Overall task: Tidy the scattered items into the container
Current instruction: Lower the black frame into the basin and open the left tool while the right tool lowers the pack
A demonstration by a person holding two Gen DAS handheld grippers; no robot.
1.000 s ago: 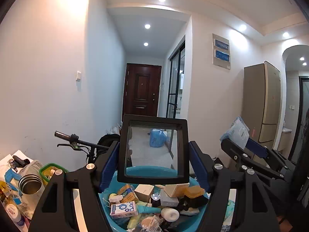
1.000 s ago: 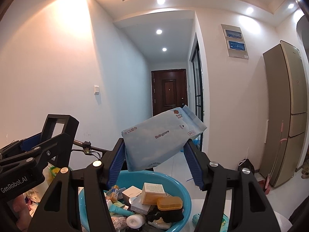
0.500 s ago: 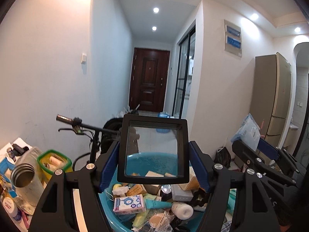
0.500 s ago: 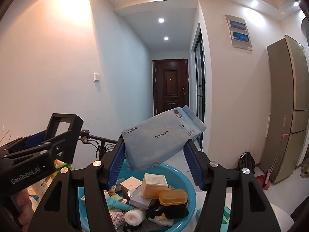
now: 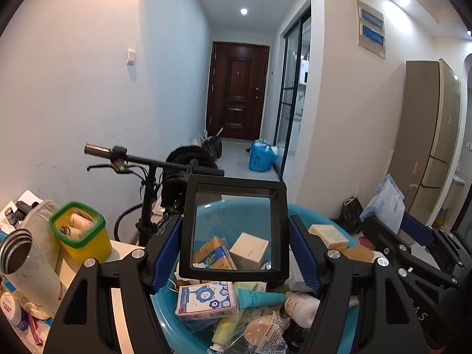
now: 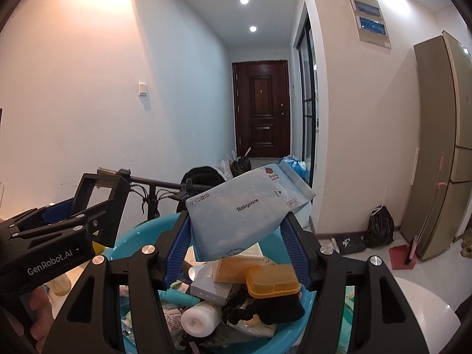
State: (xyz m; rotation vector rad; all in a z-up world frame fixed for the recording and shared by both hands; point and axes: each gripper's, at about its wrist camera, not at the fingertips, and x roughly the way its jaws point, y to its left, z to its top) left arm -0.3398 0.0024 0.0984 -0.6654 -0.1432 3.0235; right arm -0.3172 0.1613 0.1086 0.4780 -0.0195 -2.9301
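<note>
My left gripper [image 5: 234, 236] is shut on a black square frame with a clear window [image 5: 231, 274], held upright just above the blue basin [image 5: 165, 318]. The basin holds several items: small boxes, tubes, a white bottle, a tissue pack with blue flowers [image 5: 206, 298]. My right gripper [image 6: 236, 224] is shut on a light-blue Babycare wipes pack [image 6: 247, 206], tilted over the same basin [image 6: 138, 233]. An orange lidded box [image 6: 271, 280] lies on top of the pile. The left gripper [image 6: 67, 221] shows at the left of the right wrist view; the wipes pack [image 5: 386, 203] shows at the right of the left wrist view.
Left of the basin stand a yellow tub with a green rim [image 5: 78, 233] and a metal tumbler [image 5: 17, 253] among small clutter. A scooter handlebar [image 5: 126, 159] crosses behind. A fridge [image 6: 442, 147], a black bag [image 6: 379, 227] and a red dustpan [image 6: 402, 253] are at the right.
Both grippers have sunk and tipped downward towards the basin, which now fills more of each view. The frame and the wipes pack stay gripped as before.
</note>
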